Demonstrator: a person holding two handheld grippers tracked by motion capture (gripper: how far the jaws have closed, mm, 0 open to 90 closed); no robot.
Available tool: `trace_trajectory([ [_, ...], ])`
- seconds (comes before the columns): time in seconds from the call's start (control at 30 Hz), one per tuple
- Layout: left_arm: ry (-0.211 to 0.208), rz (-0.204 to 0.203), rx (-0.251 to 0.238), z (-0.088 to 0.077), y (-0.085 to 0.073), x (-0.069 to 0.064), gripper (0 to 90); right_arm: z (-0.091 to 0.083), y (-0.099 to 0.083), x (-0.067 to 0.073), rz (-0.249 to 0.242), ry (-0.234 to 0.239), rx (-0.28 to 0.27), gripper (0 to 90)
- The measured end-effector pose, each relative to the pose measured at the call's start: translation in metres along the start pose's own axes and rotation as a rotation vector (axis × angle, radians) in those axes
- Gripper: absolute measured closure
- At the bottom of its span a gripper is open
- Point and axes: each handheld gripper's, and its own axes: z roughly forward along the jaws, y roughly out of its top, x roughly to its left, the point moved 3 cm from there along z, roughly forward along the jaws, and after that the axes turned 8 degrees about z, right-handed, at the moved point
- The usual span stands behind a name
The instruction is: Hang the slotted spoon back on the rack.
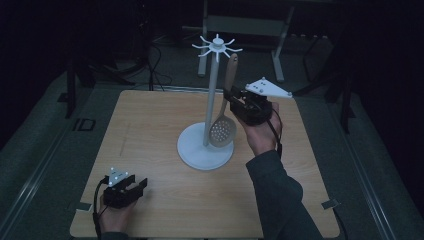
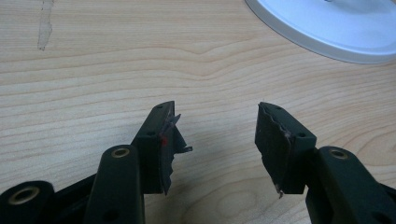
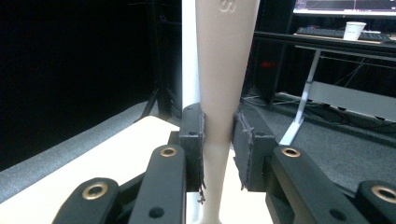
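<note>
Right tool [image 1: 234, 98] grips the slotted spoon's [image 1: 223, 131] handle, seemingly hooked on the rack [image 1: 217, 47]; left tool [image 2: 215, 135] idles open, empty.

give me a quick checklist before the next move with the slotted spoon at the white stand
1. Right gripper closed on the spoon handle: cannot tell; pads flank it closely, a slight gap shows on one side.
2. Slotted spoon upright beside the stand pole: ok.
3. Handle top hooked on a prong of the stand's top: cannot tell.
4. Stand base flat on the table: ok.
5. Left gripper open, holding nothing, away from the stand: ok.
</note>
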Motion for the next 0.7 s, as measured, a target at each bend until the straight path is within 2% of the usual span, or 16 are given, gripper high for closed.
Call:
trace_trajectory([
  [0.4,0.000,0.002,0.001,0.000,0.000,0.000,48.5,0.007,0.003,0.001,0.009,0.000,0.004,74.2],
  [0.7,-0.003,0.002,0.001,0.001,0.000,-0.001,48.5,0.011,0.005,0.001,-0.002,0.001,0.012,74.1],
])
